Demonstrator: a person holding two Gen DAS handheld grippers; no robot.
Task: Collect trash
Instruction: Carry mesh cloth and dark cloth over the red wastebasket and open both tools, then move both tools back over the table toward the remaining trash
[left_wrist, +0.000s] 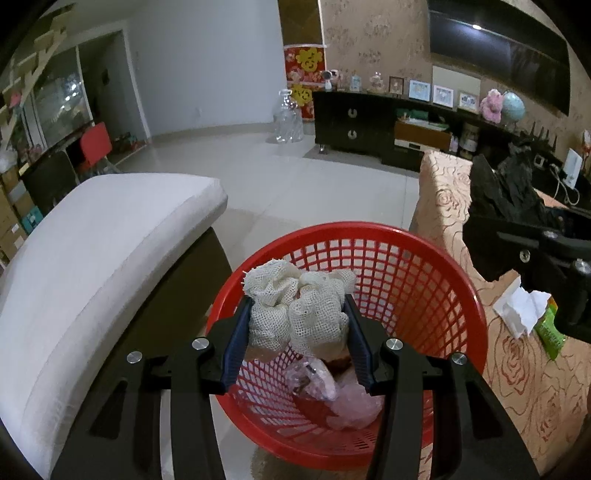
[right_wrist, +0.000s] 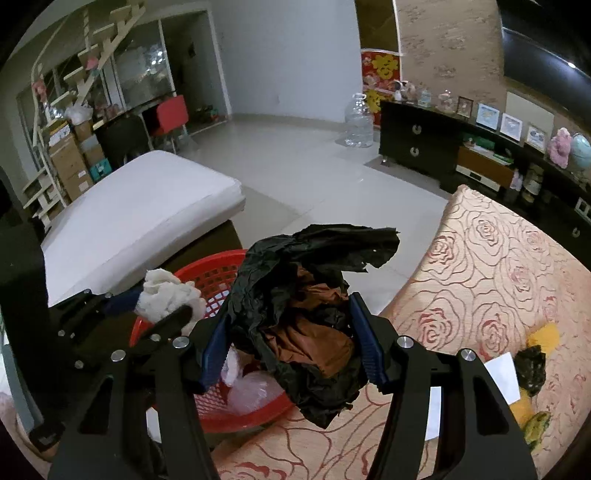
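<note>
My left gripper (left_wrist: 298, 306) is shut on a crumpled white mesh cloth (left_wrist: 299, 302) and holds it over the red plastic basket (left_wrist: 424, 273). Pink and clear plastic trash (left_wrist: 347, 398) lies inside the basket. My right gripper (right_wrist: 291, 314) is shut on a crumpled black and brown wrapper (right_wrist: 310, 317), held above the table edge just right of the red basket (right_wrist: 210, 273). The left gripper with the white cloth (right_wrist: 166, 295) shows at the left of the right wrist view.
A table with a rose-patterned cloth (right_wrist: 498, 266) holds white paper (right_wrist: 502, 373), a black scrap (right_wrist: 532, 369) and yellow bits. White tissue (left_wrist: 517, 306) and a green packet (left_wrist: 550, 328) lie on it too. A white cushioned bench (left_wrist: 92, 258) stands left of the basket.
</note>
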